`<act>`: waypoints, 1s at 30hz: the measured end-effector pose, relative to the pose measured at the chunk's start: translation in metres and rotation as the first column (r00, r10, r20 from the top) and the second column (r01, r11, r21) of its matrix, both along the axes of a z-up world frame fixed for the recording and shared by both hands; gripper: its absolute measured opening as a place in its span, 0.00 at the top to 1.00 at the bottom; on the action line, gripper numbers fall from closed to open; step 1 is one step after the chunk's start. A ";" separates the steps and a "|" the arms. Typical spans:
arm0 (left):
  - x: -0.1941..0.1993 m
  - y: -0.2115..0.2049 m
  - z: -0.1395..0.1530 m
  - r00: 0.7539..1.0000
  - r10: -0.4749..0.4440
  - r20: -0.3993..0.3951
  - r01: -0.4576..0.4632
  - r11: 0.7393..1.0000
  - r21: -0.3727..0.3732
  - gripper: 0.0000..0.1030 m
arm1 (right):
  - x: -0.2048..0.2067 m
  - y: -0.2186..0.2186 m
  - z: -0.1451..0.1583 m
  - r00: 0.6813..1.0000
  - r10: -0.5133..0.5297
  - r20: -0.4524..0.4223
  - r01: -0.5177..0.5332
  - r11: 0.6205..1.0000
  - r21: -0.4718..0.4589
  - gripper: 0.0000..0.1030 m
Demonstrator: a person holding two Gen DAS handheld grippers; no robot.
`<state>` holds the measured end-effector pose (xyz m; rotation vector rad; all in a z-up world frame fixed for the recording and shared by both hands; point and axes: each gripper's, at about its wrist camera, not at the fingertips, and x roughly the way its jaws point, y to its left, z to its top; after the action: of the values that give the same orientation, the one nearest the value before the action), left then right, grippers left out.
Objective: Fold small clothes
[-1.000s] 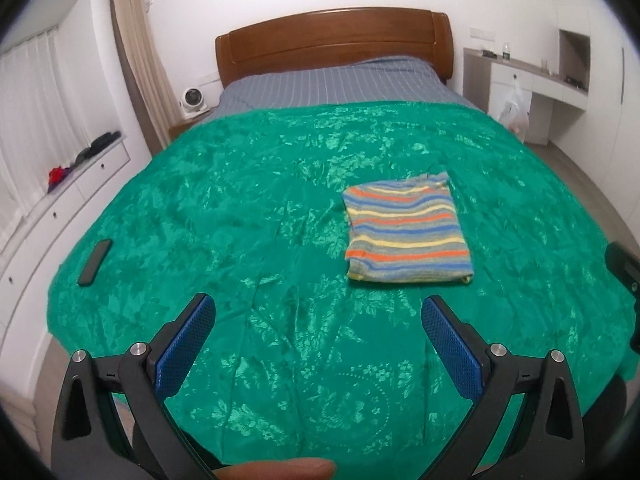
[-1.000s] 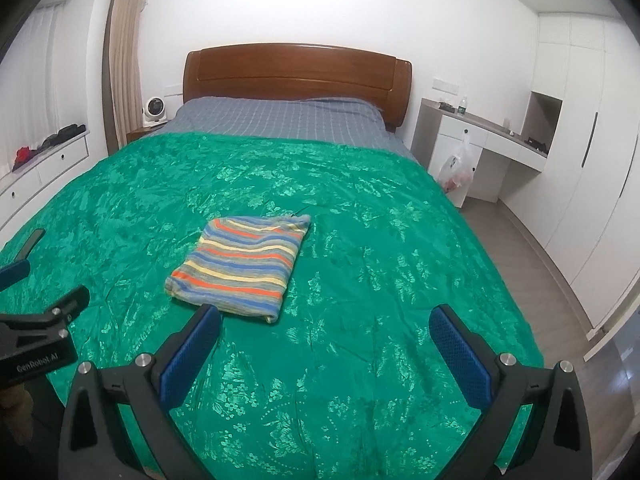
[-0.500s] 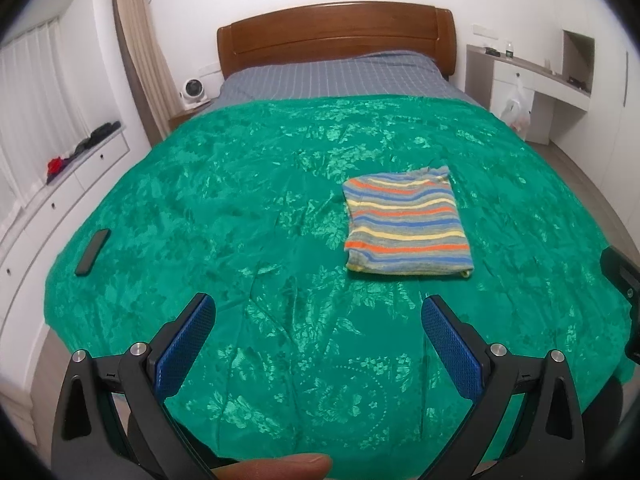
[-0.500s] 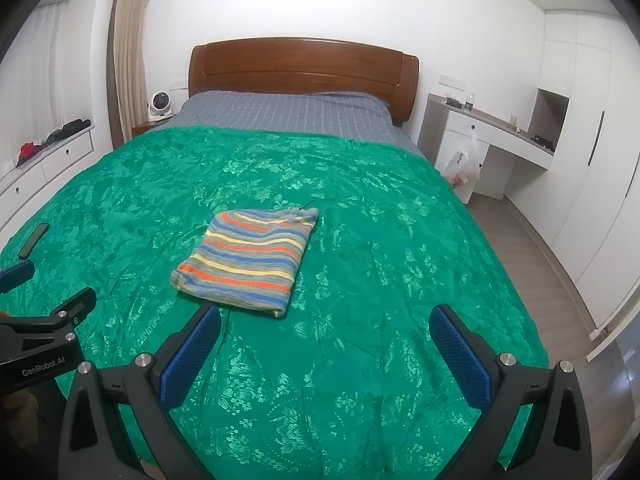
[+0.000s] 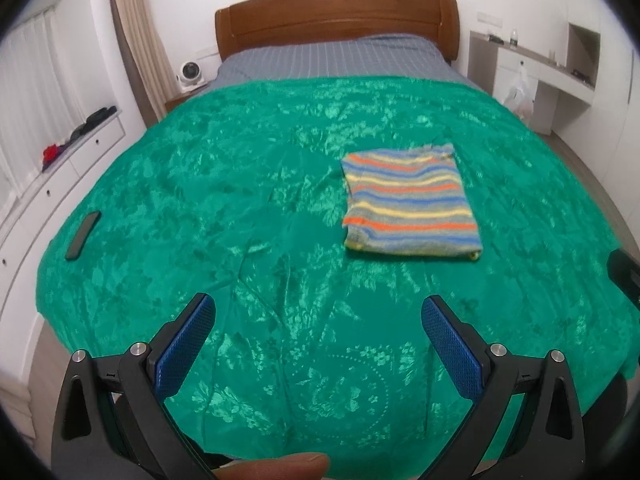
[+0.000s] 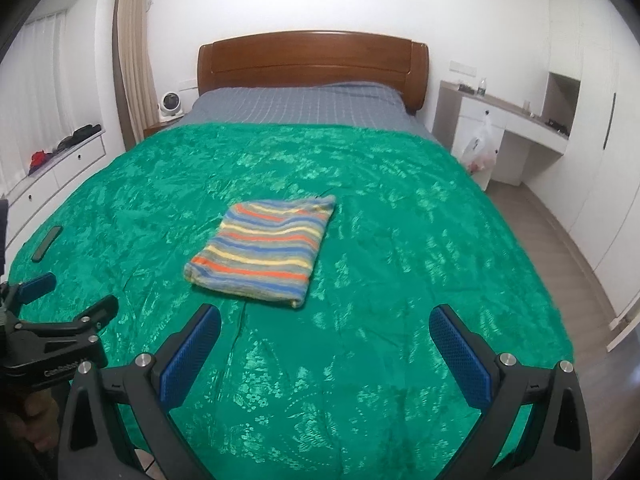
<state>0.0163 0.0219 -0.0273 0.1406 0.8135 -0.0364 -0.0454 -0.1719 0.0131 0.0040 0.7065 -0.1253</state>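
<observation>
A striped garment [image 5: 410,202], folded into a neat rectangle, lies flat on the green bedspread [image 5: 240,184]; it also shows in the right wrist view [image 6: 262,246]. My left gripper [image 5: 318,312] is open and empty, held above the foot of the bed, well short of the garment. My right gripper [image 6: 324,324] is open and empty, also back from the garment near the bed's foot. The left gripper [image 6: 66,294] shows at the left edge of the right wrist view.
A dark remote [image 5: 83,235] lies near the bed's left edge. A wooden headboard [image 5: 336,16] and grey sheet are at the far end. White drawers [image 5: 60,160] run along the left, a desk [image 6: 516,128] and wardrobe on the right.
Both grippers have drawn back and risen slightly from the bed; the folded garment lies still and looks a little farther away. Both stay open.
</observation>
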 end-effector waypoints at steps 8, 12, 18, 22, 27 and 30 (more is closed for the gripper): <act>0.013 -0.004 -0.025 0.999 -0.007 -0.043 0.007 1.000 0.018 0.00 | 0.012 -0.011 -0.033 0.999 -0.021 -0.031 0.022 0.999 0.027 0.00; 0.029 -0.009 -0.041 0.998 -0.016 -0.058 0.017 1.000 0.013 0.00 | 0.027 -0.017 -0.052 0.999 -0.024 -0.037 0.025 1.000 0.019 0.00; 0.071 -0.013 -0.088 0.997 -0.023 -0.068 0.025 0.999 0.023 0.00 | 0.063 -0.031 -0.100 0.998 -0.014 -0.054 0.015 1.000 0.020 0.00; 0.111 -0.005 -0.121 0.998 0.000 -0.056 0.000 1.000 -0.010 0.00 | 0.096 -0.041 -0.130 0.998 -0.012 -0.058 0.014 0.999 0.037 0.00; 0.132 0.007 -0.162 1.000 -0.002 -0.022 0.001 0.999 -0.033 0.00 | 0.131 -0.051 -0.181 0.997 -0.038 -0.064 0.038 0.999 -0.004 0.00; 0.130 0.008 -0.161 1.000 0.016 -0.021 -0.017 0.999 -0.047 0.00 | 0.140 -0.062 -0.199 0.993 -0.035 -0.113 0.044 0.996 0.078 0.00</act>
<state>0.1467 0.0297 -0.1880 0.0896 0.8337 -0.0418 0.0944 -0.2341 -0.1859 0.0886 0.8230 -0.1352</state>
